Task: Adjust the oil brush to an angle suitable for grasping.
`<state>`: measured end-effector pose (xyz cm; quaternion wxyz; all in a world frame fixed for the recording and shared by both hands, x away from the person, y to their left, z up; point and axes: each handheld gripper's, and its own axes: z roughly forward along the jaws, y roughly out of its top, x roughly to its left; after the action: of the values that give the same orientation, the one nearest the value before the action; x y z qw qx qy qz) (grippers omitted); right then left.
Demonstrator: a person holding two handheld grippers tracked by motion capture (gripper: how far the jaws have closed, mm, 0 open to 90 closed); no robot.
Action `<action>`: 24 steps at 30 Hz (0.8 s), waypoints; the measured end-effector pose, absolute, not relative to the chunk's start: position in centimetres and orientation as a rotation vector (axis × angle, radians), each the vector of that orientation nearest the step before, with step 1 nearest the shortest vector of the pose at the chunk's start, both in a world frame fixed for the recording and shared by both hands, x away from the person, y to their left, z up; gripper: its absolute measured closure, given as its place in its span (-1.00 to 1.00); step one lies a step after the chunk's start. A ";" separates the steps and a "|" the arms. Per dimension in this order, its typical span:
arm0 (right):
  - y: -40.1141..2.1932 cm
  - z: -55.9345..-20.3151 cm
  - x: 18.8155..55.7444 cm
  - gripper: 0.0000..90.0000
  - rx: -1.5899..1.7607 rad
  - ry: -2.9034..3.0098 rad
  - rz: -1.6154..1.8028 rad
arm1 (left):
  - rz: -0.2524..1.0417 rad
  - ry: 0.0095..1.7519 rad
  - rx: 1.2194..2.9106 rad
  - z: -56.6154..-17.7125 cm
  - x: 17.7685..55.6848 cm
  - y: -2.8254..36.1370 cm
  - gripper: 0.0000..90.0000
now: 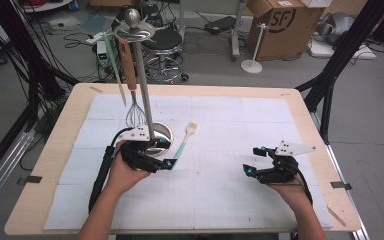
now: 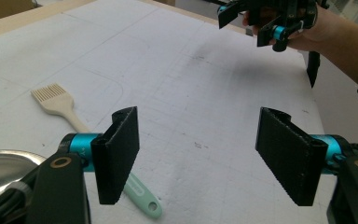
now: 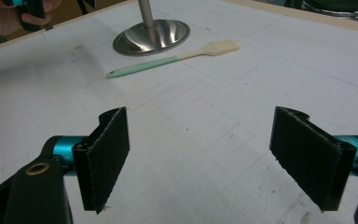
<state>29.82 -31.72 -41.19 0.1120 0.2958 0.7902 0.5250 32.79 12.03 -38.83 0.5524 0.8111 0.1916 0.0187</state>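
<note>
Brush (image 1: 186,139) beside stand base (image 1: 161,136), left tool (image 1: 166,164) near (gaping)

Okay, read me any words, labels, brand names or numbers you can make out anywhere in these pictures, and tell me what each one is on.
"SF": large dark letters inside a ring on the cardboard box standing on the floor beyond the table.
Smaller print on the flap of that box: too small and blurred to read.
Brush, utensil stand, both grippers: no readable text.

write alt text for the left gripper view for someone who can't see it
The left tool stands open above a white mat, nothing between its black pads. A pastry brush with a mint handle lies at left beside a steel stand base; the right tool is held farther off.
</note>
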 end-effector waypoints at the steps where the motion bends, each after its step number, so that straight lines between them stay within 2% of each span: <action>1: -31.7 -41.2 29.8 -0.57 0.871 2.320 1.542 | 0.044 0.454 1.920 -38.9 32.8 12.0 -0.32; 14: -31.6 -41.2 29.9 -0.56 0.864 2.319 1.546 | 0.038 0.448 1.930 -39.1 32.8 11.9 -0.32; 24: -31.6 -41.2 29.8 -0.57 0.862 2.328 1.538 | 0.099 0.515 1.983 -40.1 33.2 11.1 -0.32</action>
<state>29.82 -31.63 -41.22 0.1104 0.2932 0.7923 0.5236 33.19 11.13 -40.07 0.5188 0.8265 0.2146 0.0411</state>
